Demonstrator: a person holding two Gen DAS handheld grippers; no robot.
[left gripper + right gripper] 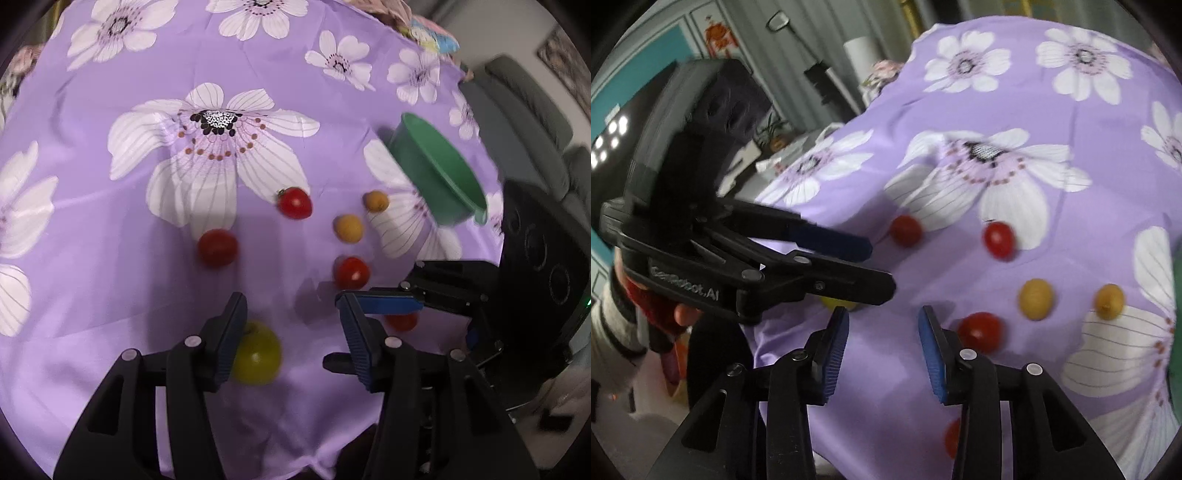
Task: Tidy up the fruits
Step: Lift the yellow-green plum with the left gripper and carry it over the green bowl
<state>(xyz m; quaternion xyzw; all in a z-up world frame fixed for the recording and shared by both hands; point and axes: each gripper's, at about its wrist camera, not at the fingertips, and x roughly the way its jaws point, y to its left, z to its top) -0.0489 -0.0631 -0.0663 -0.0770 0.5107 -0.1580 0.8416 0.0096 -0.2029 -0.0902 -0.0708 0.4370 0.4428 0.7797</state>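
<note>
On the purple flowered cloth (110, 221) lie several small fruits: red tomatoes (294, 202) (217, 247) (351, 273), two orange-yellow ones (348, 228) (376, 201) and a larger yellow-green fruit (258, 354). My left gripper (290, 306) is open; the yellow-green fruit lies low between its jaws, against the left finger. My right gripper (882, 317) is open over bare cloth, with a red tomato (980, 330) just outside its right finger. A further tomato (951, 437) is half hidden under that finger. A green bowl (436, 173) stands at the right.
The two grippers almost cross: the right gripper (406, 295) reaches in from the right, the left gripper (879, 266) from the left. A gloved hand (661, 317) holds the left one. A grey sofa (517, 103) lies past the table's right edge.
</note>
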